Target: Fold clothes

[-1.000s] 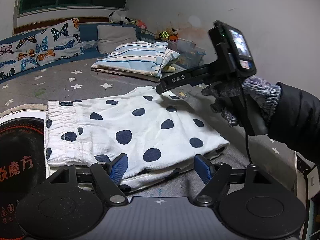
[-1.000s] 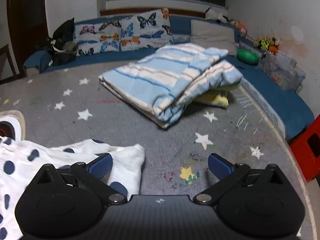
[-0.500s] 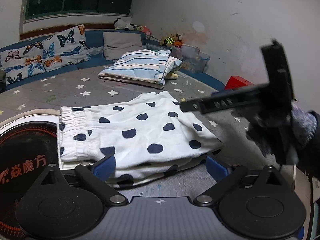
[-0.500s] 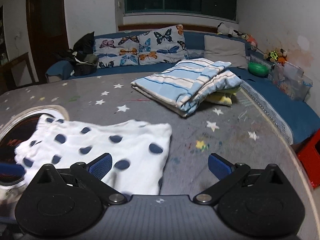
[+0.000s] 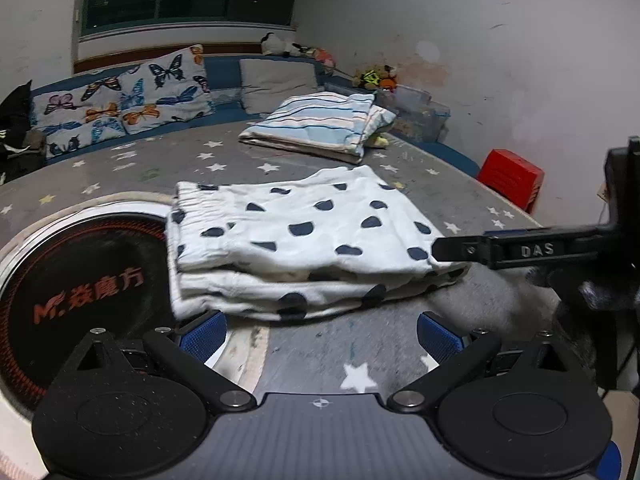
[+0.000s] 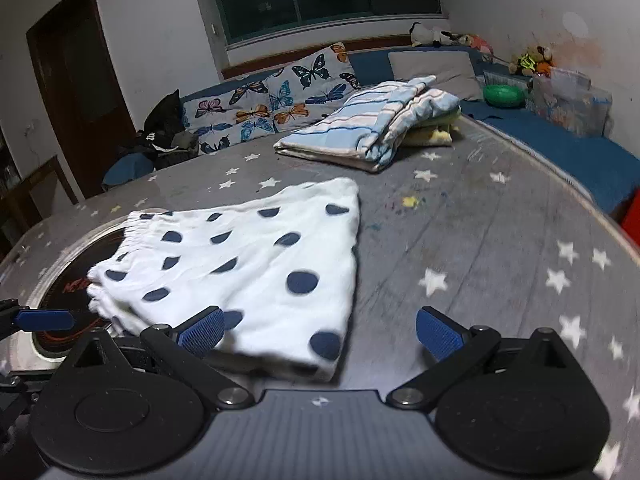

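White shorts with dark blue dots [image 5: 304, 240] lie folded in layers on the grey star-print cloth, waistband to the left, partly over a round black hotplate [image 5: 80, 280]. My left gripper [image 5: 320, 336] is open just in front of the shorts' near edge, nothing between its blue pads. One black finger [image 5: 460, 249] of the right gripper reaches in from the right, over the shorts' right corner, held by a gloved hand. In the right wrist view the shorts [image 6: 256, 268] lie ahead and left of my open right gripper [image 6: 320, 332]; its left pad overlaps their near edge.
A folded blue-striped blanket [image 5: 316, 128] lies further back on the cloth. Butterfly pillows [image 5: 120, 104] and a grey cushion line the blue bench behind. A red stool [image 5: 510, 178] stands past the right edge. Toys and a plastic box [image 6: 572, 100] sit at the back right.
The left jaws spread wider and drew back off the shorts' near edge. The right gripper swung back and to the right, so its view now takes in the whole folded shorts.
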`<state>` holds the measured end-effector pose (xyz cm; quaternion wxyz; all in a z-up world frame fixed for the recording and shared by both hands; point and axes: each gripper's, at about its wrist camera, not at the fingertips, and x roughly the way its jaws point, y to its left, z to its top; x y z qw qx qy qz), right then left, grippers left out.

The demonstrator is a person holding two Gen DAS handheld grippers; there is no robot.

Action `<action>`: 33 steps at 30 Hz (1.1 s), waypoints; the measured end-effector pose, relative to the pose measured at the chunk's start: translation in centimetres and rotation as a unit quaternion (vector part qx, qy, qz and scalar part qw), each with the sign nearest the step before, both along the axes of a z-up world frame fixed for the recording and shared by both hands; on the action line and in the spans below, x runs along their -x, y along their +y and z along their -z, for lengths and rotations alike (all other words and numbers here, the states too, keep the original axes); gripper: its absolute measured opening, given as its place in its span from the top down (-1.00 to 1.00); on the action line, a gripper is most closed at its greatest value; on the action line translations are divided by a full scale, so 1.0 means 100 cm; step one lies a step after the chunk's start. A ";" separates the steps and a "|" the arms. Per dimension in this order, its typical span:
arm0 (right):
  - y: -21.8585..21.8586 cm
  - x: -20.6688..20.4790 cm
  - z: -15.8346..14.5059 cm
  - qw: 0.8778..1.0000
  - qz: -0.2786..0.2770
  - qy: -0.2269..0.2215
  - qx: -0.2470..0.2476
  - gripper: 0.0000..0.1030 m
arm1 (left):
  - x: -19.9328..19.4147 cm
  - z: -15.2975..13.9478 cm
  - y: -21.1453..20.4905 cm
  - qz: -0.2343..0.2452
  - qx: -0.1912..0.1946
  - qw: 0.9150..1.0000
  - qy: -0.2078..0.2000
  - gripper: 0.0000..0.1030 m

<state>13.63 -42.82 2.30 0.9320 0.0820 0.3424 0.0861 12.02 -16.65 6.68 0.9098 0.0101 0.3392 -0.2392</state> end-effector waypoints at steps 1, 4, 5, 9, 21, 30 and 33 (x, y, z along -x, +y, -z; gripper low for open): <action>0.002 0.003 0.001 1.000 0.001 0.000 -0.002 -1.00 | 0.002 0.000 0.002 -0.003 -0.001 1.000 0.000 -1.00; 0.008 0.015 0.002 1.000 0.004 -0.003 0.000 -1.00 | 0.007 0.000 0.008 -0.015 -0.001 1.000 0.000 -1.00; 0.011 0.019 0.003 1.000 0.005 -0.005 0.002 -1.00 | 0.009 0.000 0.010 -0.020 -0.001 1.000 -0.001 -1.00; 0.020 0.030 0.002 1.000 0.005 -0.010 0.008 -1.00 | 0.015 0.000 0.016 -0.036 -0.003 0.999 0.001 -1.00; 0.036 0.050 0.005 0.999 0.019 -0.012 0.031 -1.00 | 0.030 0.002 0.031 -0.083 -0.003 0.997 0.008 -1.00; 0.036 0.058 0.009 0.999 0.033 -0.008 0.037 -1.00 | 0.039 0.003 0.033 -0.095 -0.010 0.995 0.006 -1.00; 0.037 0.060 0.008 0.999 0.032 -0.008 0.037 -1.00 | 0.043 0.004 0.033 -0.095 -0.010 0.995 0.007 -1.00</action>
